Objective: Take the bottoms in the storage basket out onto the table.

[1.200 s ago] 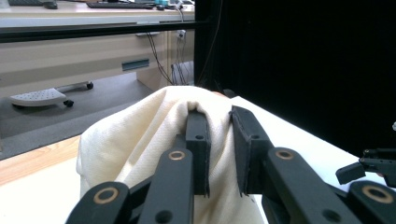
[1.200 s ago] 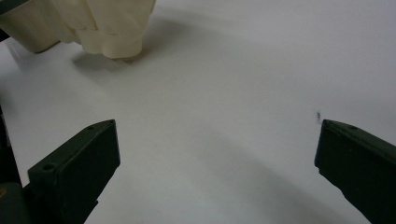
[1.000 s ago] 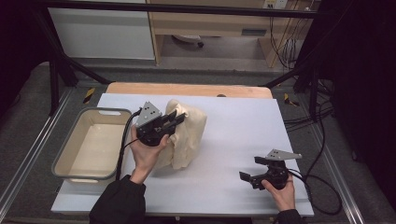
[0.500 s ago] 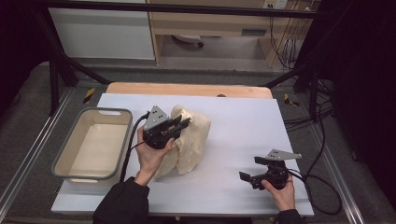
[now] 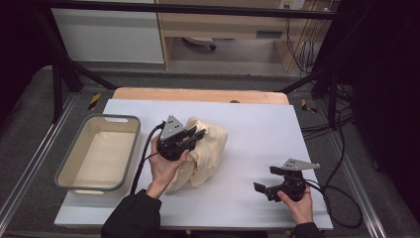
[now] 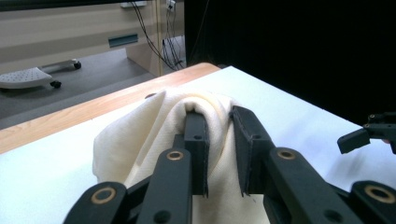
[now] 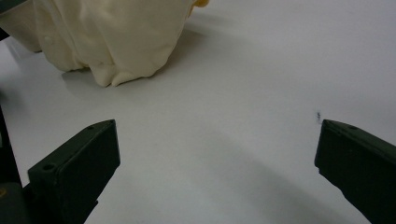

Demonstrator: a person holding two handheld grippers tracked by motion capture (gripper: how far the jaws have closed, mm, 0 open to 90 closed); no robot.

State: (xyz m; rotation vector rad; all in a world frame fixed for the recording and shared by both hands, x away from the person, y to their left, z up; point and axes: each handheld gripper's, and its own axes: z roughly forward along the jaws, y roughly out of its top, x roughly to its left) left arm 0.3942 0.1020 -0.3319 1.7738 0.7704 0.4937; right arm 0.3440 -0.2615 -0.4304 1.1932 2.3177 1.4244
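Pinching a fold of the cream cloth (image 6: 154, 140), your left tool (image 6: 219, 140) has it bunched between both jaws at the middle of the counter (image 5: 257, 129); keep that squeeze firm and lift slowly so the fabric doesn't slip out (the grey bin (image 5: 74, 176) waits just to its left). Your right tool (image 5: 270, 179) rests near the front edge, jaws spread on nothing. White sheet over wood, dark curtains around, 1 cabinet behind.

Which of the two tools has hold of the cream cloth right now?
The left tool: its jaws pinch a fold of the cream cloth. The right tool has its jaws wide apart above bare white table, off the cloth.
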